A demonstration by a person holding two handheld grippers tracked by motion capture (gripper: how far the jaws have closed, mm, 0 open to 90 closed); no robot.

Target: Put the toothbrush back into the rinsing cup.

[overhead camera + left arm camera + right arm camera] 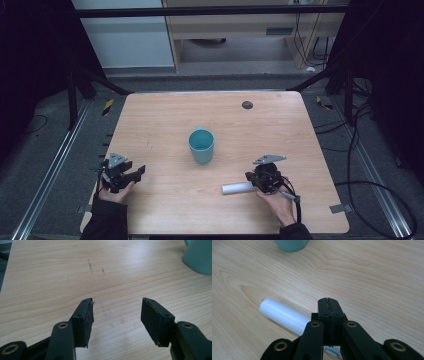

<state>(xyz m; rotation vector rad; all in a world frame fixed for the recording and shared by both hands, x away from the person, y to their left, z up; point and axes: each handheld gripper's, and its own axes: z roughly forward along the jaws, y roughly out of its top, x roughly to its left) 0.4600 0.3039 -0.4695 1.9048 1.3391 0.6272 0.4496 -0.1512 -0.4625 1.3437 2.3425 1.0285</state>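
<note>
Resting flat on the table (pixel 165 120), white tube (pixel 237 188) lies beside the right gripper (pixel 328 302), jaws pressed together w/ nothing between. Left gripper (pixel 117 312) waits w/ jaws apart (empty). Teal cup (pixel 201 145) stands mid-table, well apart from the tube; pickup not yet done.

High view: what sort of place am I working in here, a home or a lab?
Probably a lab or test rig, not a home: a bare wooden table ringed by a dark metal frame, loose cables across a grey carpeted floor, and black curtains at the sides.
</note>
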